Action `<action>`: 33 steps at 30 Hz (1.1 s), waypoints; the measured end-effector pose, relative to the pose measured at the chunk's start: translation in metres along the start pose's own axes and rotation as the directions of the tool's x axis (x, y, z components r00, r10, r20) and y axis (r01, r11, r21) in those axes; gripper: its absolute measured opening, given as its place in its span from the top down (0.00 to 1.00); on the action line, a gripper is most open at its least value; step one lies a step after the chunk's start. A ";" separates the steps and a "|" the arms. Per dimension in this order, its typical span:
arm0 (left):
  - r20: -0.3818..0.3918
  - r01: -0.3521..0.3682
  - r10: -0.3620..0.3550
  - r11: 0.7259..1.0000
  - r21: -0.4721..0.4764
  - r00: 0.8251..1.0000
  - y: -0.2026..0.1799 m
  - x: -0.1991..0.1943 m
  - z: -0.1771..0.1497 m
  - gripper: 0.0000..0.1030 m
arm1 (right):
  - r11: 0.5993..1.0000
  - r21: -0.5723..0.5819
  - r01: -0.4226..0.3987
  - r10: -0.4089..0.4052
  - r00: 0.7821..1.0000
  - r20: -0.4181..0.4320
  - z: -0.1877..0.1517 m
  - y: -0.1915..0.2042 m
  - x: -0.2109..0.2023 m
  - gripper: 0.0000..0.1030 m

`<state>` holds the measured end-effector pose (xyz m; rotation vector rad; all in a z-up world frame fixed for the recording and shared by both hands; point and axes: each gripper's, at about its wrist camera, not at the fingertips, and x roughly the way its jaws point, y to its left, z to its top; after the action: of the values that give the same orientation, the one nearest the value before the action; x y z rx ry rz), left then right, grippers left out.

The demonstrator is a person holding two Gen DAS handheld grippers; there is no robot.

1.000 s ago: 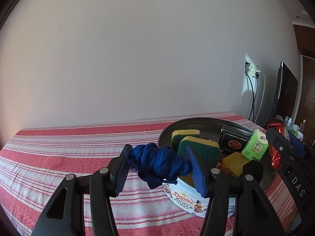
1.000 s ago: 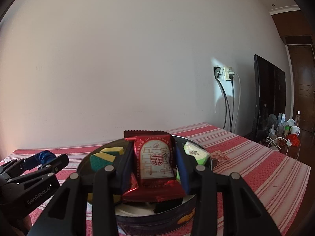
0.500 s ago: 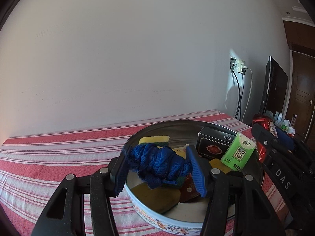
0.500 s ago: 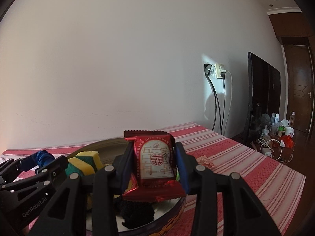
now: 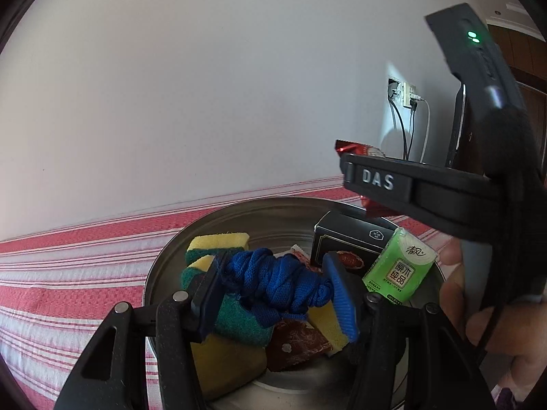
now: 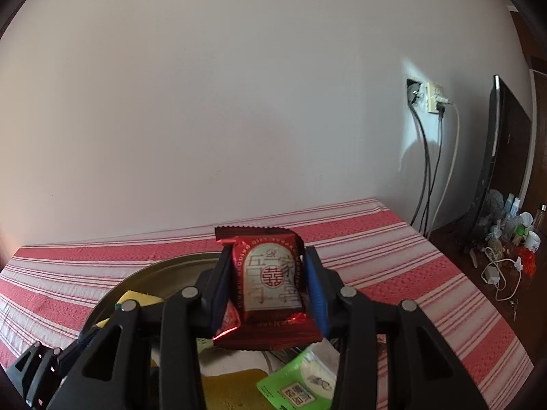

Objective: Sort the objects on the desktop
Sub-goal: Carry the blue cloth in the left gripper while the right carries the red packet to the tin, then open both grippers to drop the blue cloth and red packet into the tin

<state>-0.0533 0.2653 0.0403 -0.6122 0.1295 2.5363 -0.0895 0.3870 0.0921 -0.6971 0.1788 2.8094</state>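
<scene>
Now both loaded grippers hang farther over the tin (image 5: 164, 266).

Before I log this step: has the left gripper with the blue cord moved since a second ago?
Yes. The left gripper, shut on the blue cord, has advanced over the round tin, which was previously ahead to its right.

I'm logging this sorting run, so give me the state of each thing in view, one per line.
left gripper: jaws shut on the blue cord bundle, above the tin.
blue cord bundle: held, off the surface.
right gripper: jaws shut on the red snack packet.
red snack packet: held upright, sealed.
round tin: open, no lid on.
sponges: lying in the tin.
green tissue pack: leaning in the tin.
black box: closed, in the tin.
</scene>
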 end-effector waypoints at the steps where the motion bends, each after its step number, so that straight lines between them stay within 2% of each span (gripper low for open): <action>1: -0.013 -0.001 0.001 1.000 -0.001 1.000 -0.001 0.003 0.001 0.44 | 1.000 -0.008 -0.022 0.022 0.999 -0.036 0.003 -0.001 0.009 0.60; 4: -0.052 -0.001 0.001 1.000 -0.002 0.999 -0.002 0.013 0.005 0.43 | 0.997 -0.028 -0.066 0.062 0.990 -0.129 0.008 0.000 0.036 0.60; 6: -0.061 -0.012 0.014 1.000 0.027 0.998 -0.005 0.017 0.006 0.40 | 0.994 -0.023 -0.111 0.104 0.972 -0.213 0.006 0.002 0.053 0.56; 7: -0.064 -0.024 0.027 0.999 0.043 0.998 -0.006 0.018 0.006 0.31 | 0.995 -0.018 -0.096 0.089 0.970 -0.227 0.004 0.001 0.055 0.54; 8: -0.064 -0.041 0.045 0.998 0.052 0.997 -0.007 0.018 0.005 0.24 | 0.997 -0.012 -0.078 0.073 0.973 -0.219 0.002 -0.001 0.053 0.46; 9: -0.058 -0.054 0.057 0.997 0.050 0.997 -0.007 0.016 0.006 0.15 | 0.997 0.003 -0.073 0.072 0.980 -0.188 0.001 -0.004 0.048 0.33; 11: -0.048 -0.059 0.061 0.997 0.044 0.997 -0.007 0.013 0.006 0.11 | 0.997 0.048 -0.054 0.059 0.993 -0.103 0.000 -0.011 0.033 0.15; 12: -0.049 -0.053 0.055 0.998 0.041 0.997 -0.007 0.013 0.006 0.09 | 0.997 0.072 -0.042 0.046 0.997 -0.057 0.000 -0.013 0.025 0.11; 14: -0.049 -0.048 0.050 0.998 0.037 0.998 -0.006 0.011 0.005 0.08 | 0.993 0.110 -0.037 0.037 0.999 0.000 -0.001 -0.020 0.014 0.08; 17: -0.037 -0.054 0.056 0.997 0.051 0.998 -0.009 0.008 0.003 0.08 | 0.990 0.137 -0.016 0.013 1.000 0.024 -0.007 -0.022 0.006 0.07; 19: -0.026 -0.056 0.058 0.997 0.062 0.998 -0.009 0.006 0.003 0.07 | 0.991 0.136 -0.005 0.002 1.000 0.026 -0.012 -0.020 0.000 0.07; 24: -0.018 -0.058 0.059 0.997 0.044 0.998 -0.002 0.005 0.005 0.03 | 0.985 0.116 0.131 -0.136 0.990 0.032 -0.017 -0.010 -0.022 0.00; 28: -0.014 -0.060 0.061 0.997 0.040 0.998 0.002 0.000 0.004 0.02 | 0.973 0.162 0.162 -0.166 0.986 0.007 -0.026 -0.011 -0.036 0.00; 33: -0.002 -0.102 0.102 0.994 0.047 0.995 0.005 -0.006 0.001 0.01 | 0.966 0.157 0.204 -0.210 0.977 0.024 -0.038 -0.006 -0.058 0.00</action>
<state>-0.0514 0.2583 0.0439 -0.6073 0.2260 2.6220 -0.0212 0.3740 0.0860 -0.5870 0.2937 2.5760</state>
